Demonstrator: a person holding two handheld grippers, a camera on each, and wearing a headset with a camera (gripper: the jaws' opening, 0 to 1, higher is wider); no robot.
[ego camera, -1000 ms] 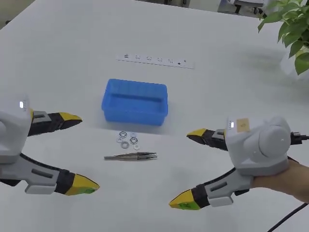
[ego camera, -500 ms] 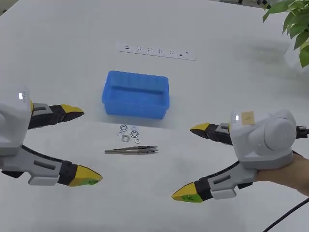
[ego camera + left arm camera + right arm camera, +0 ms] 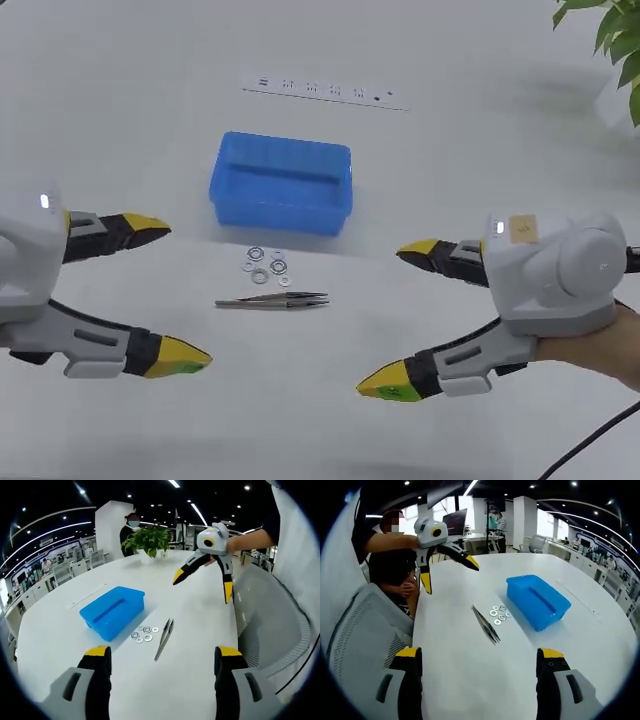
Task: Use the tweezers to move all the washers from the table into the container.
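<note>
Two grippers are up over the white table [image 3: 120,120], and both sets of jaws are spread wide with nothing between them. The left gripper [image 3: 185,293] and the right gripper [image 3: 381,320] face each other, yellow tips pointing inward across the gap. Down in that gap lie the tweezers [image 3: 272,300], flat on the table, well apart from either pair of jaws. Their long axis runs nearly straight from one gripper to the other. The thin single end points at the left gripper's jaws, and the end that shows two separate arms points at the right gripper's jaws. Which end is the working tip, I can't tell. In each gripper view the tweezers sit out ahead, about midway between that gripper's two jaws, stretching away along their line with a slight slant. Just beside the tweezers, on the far side from the person, a small cluster of washers [image 3: 265,267] lies loose on the table, close together. Just past them stands the blue container [image 3: 280,213], open side up, beyond the upper jaw tips of both grippers. Farther back lies a white power strip [image 3: 323,91], and a green plant [image 3: 620,30] shows at the far right corner.
</note>
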